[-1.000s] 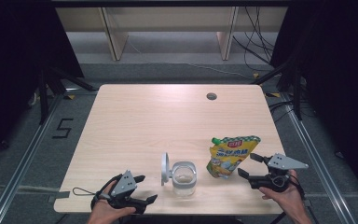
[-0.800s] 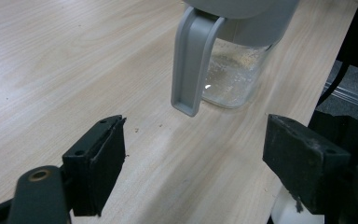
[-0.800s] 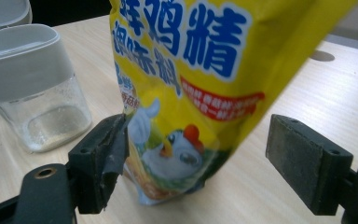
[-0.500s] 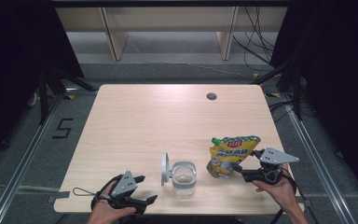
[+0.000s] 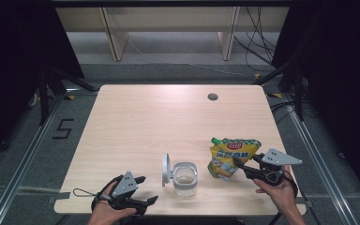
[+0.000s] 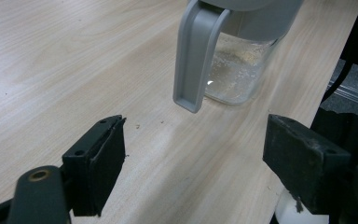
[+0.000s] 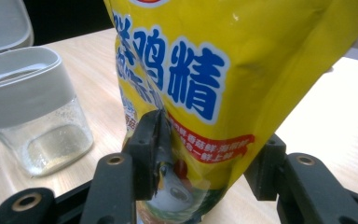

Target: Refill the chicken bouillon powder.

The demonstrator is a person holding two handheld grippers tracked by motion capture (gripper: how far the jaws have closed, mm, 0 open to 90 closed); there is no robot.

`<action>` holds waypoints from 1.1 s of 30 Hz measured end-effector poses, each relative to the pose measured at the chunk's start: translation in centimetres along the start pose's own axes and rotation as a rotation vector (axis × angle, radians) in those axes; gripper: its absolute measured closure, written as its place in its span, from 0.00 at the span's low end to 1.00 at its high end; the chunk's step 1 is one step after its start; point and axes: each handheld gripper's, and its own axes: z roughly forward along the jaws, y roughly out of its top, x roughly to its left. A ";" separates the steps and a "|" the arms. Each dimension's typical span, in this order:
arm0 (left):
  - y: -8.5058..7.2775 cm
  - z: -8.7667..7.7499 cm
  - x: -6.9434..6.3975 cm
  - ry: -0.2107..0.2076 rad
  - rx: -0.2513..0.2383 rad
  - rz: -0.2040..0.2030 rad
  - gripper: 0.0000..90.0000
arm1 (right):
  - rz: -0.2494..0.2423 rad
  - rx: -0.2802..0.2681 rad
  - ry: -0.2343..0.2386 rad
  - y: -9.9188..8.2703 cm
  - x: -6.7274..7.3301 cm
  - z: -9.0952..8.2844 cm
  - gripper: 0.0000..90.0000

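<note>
The pouch (image 5: 230,157) stands near the table's (image 5: 159,117) right edge, right of the jar (image 5: 185,178). The right gripper (image 7: 209,158) has just been closing; its jaws bracket the lower body, left pad touching, grip unconfirmed. Soft, slick and crushable: grip low. Left gripper (image 5: 145,191): jaws apart, empty.

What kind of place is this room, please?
Probably a lab or a recording workspace, not a kitchen: a bare wooden table on a grey floor with a marked "5", loose cables and dark curtains.
</note>
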 end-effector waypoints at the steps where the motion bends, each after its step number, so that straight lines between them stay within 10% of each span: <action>1: 0.0 0.0 0.0 -0.007 -0.002 -0.008 0.23 | -0.012 0.013 -0.007 0.0 0.3 -0.1 0.62; 15: 0.1 0.0 -0.2 -0.007 -0.002 -0.026 0.23 | 0.054 0.072 -0.221 0.7 6.8 -0.5 0.68; 22: 0.1 0.1 -0.2 -0.010 -0.002 -0.027 0.23 | -0.011 0.061 -0.247 0.7 7.6 -0.5 0.67; 33: 0.1 0.0 -0.3 -0.006 0.006 -0.023 0.23 | -0.008 -0.012 -0.090 -0.4 5.8 0.3 0.40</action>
